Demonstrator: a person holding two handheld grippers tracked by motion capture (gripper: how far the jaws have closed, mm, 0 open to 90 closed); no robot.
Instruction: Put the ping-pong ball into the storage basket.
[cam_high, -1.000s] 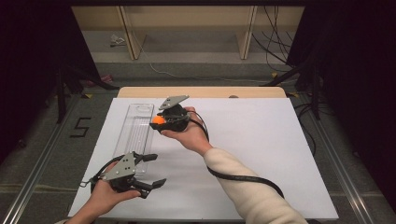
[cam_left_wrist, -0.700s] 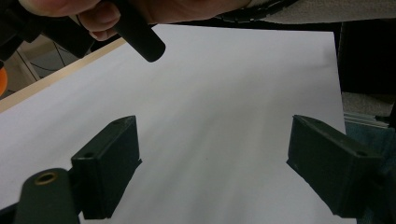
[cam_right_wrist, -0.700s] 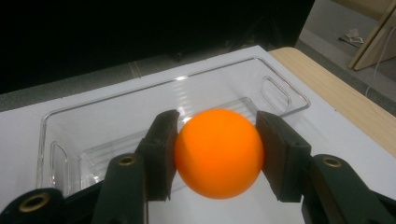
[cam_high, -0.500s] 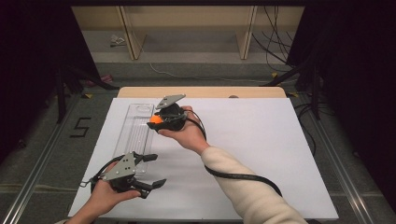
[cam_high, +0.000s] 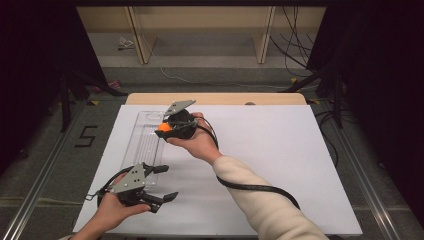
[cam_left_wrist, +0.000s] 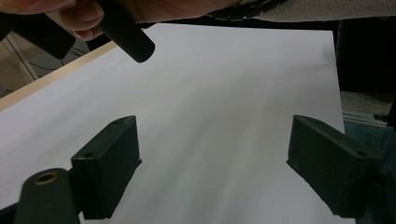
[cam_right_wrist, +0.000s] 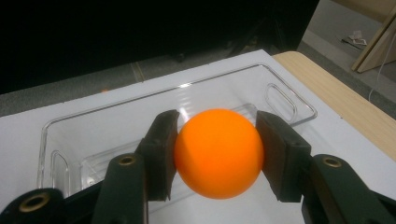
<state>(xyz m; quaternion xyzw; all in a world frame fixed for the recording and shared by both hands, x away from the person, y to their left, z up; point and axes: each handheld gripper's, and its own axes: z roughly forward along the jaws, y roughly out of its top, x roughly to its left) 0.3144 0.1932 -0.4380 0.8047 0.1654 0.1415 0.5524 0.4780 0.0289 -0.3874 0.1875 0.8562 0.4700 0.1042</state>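
Observation:
An orange ball (cam_right_wrist: 218, 151) is clamped between the two black jaws of my right gripper (cam_right_wrist: 217, 154), held above a clear plastic tray (cam_right_wrist: 84, 135). From above, the right gripper (cam_high: 164, 128) holds the orange ball (cam_high: 164, 127) over the far part of the clear tray (cam_high: 142, 145), at the left of the white table. My left gripper (cam_high: 162, 183) rests low near the front left edge, past the tray's near end. Its jaws stand wide apart (cam_left_wrist: 212, 163) with only white tabletop between them.
The white tabletop (cam_high: 280, 150) has a wooden strip (cam_high: 215, 98) along its far edge. A black cable (cam_high: 255, 187) trails from the right gripper under the sleeve. Wooden frame legs (cam_high: 137, 35) and cables lie on the floor beyond.

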